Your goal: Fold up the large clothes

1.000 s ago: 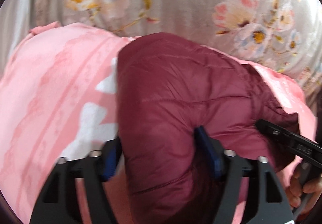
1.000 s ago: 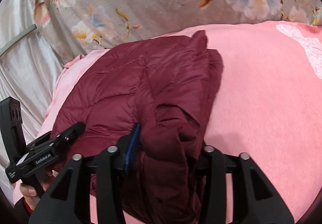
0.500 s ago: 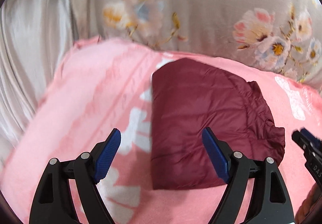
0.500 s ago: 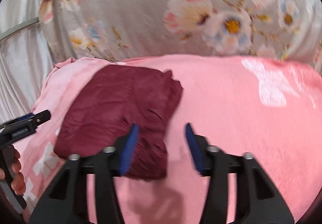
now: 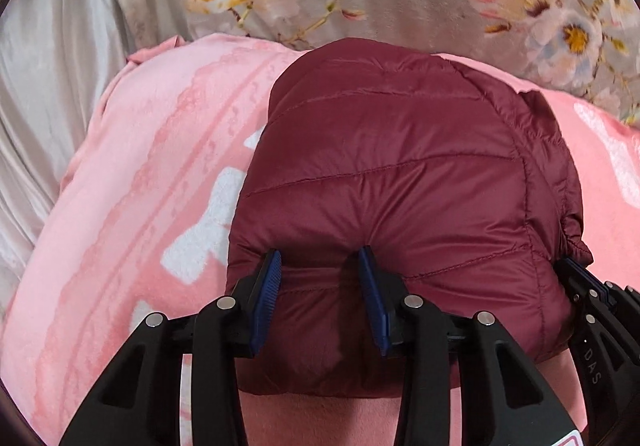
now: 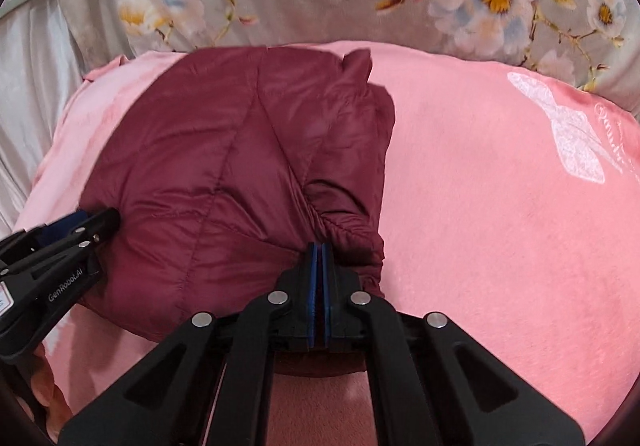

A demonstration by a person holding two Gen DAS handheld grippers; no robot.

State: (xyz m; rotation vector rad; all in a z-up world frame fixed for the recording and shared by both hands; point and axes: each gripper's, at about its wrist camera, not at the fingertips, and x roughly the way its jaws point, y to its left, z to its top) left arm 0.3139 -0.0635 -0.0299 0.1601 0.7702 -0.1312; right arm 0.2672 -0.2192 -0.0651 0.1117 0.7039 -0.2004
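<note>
While "GenRobot.AI" marks left gripper [image 6: 60,246], jacket [image 6: 224,173] pinched

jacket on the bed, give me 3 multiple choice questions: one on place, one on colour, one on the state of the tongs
1. Where does the jacket lie?
A. on the pink blanket
B. on a wooden floor
C. in a basket

2. What colour is the jacket?
A. navy
B. maroon
C. white

3. How do the right tongs stand?
A. wide open above the jacket
B. out of view
C. pads pressed together at the jacket's near edge

Answers:
1 A, pink blanket shows all round it.
2 B, the quilted fabric is dark red in both views.
3 C, the blue pads meet with almost no gap, while the left tongs straddle a bulge of jacket.
</note>
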